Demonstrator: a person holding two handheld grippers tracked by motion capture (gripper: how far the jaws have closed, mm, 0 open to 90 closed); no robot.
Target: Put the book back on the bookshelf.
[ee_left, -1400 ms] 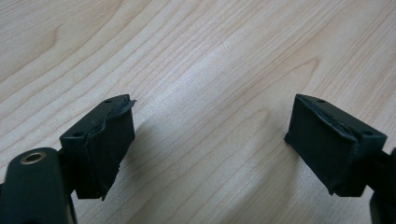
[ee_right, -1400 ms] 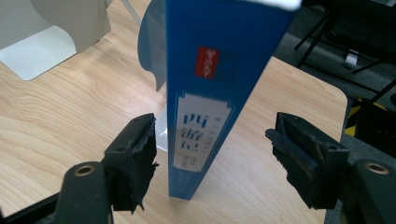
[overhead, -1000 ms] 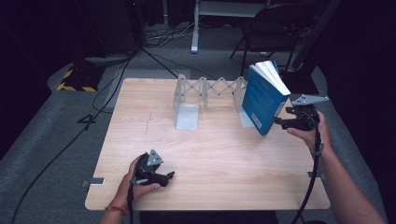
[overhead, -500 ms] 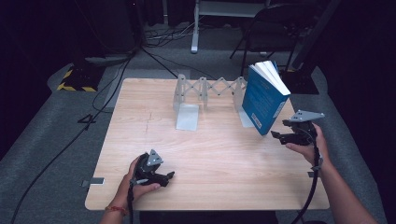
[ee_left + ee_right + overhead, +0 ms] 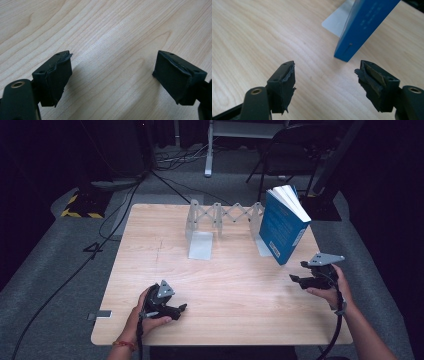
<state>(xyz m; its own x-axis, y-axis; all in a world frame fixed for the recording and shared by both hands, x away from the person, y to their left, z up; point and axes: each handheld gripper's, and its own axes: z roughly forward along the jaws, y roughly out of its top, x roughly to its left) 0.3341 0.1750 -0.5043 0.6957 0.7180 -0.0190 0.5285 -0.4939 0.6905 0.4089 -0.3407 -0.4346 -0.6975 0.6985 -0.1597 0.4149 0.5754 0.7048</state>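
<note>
A blue book (image 5: 283,223) stands tilted on the wooden table (image 5: 230,285), leaning against the right end plate of a grey expandable book rack (image 5: 220,217). In the right gripper view the book's blue spine (image 5: 364,27) rises just beyond the jaws. My right gripper (image 5: 298,280) hovers open near the table's right edge, a little in front of the book, nothing between its pads (image 5: 284,85). My left gripper (image 5: 181,309) rests open low over the table's front left, its jaws wide over bare wood (image 5: 112,62).
The rack's left end plate (image 5: 201,245) lies flat on the table's middle back. Cables (image 5: 125,205) run over the grey floor at the left. A chair (image 5: 285,150) and a metal frame stand behind the table in the dark.
My right gripper has come down and back toward the front edge, away from the book. The left gripper has kept still.
</note>
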